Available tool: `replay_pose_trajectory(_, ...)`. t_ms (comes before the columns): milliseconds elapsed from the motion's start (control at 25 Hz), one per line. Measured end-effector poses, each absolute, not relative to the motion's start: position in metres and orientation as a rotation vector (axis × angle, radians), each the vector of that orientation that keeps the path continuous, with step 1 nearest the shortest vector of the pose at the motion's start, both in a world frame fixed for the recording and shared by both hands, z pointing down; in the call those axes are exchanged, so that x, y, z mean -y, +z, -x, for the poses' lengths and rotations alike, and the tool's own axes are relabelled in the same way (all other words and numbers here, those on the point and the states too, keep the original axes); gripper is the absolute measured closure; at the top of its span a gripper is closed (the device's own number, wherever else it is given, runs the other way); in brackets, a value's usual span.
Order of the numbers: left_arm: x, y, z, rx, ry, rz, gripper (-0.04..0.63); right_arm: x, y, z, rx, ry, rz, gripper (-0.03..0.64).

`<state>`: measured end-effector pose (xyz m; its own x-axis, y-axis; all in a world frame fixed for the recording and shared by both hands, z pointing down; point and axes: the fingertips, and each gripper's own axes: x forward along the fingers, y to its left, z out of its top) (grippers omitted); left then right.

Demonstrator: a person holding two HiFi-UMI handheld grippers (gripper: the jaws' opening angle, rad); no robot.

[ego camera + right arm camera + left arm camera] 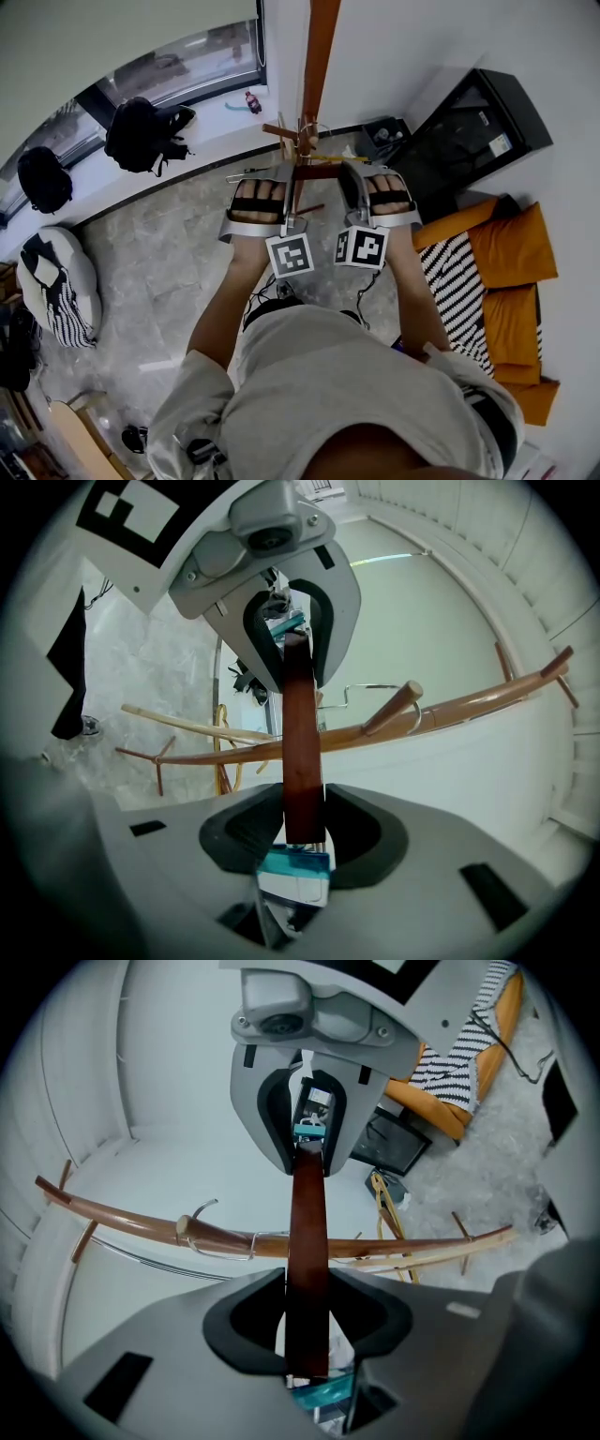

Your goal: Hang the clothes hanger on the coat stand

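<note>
A dark brown wooden hanger bar [317, 172] spans between my two grippers, close in front of the coat stand [319, 56]. The left gripper [284, 178] is shut on one end and the right gripper [350, 178] on the other. In the left gripper view the bar [307, 1260] runs from my jaws to the opposite gripper, crossing the stand's pole [112, 1213]. The hanger's wire hook [202, 1208] lies right by a short peg [183, 1230]; I cannot tell whether it rests on it. The right gripper view shows the bar [302, 752], hook [370, 688] and peg [396, 705].
Two black backpacks [141, 131] [42, 178] and a bottle [252, 101] sit along the window ledge. A black-and-white beanbag [56, 281] lies at the left. At the right stand a black cabinet [469, 131] and orange cushions [511, 262]. The stand's lower pegs [281, 131] stick out sideways.
</note>
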<state>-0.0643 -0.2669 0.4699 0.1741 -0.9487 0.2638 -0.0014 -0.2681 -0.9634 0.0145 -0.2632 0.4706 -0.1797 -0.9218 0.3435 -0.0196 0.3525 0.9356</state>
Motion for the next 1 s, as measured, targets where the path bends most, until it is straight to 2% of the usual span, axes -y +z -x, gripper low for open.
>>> replay_pose_trajectory(1000, 0.310, 0.488, 0.063, -0.904, -1.196, 1.517, 0.451, 0.305, 0.494, -0.015, 1.475, -0.952, -0.940, 0.489)
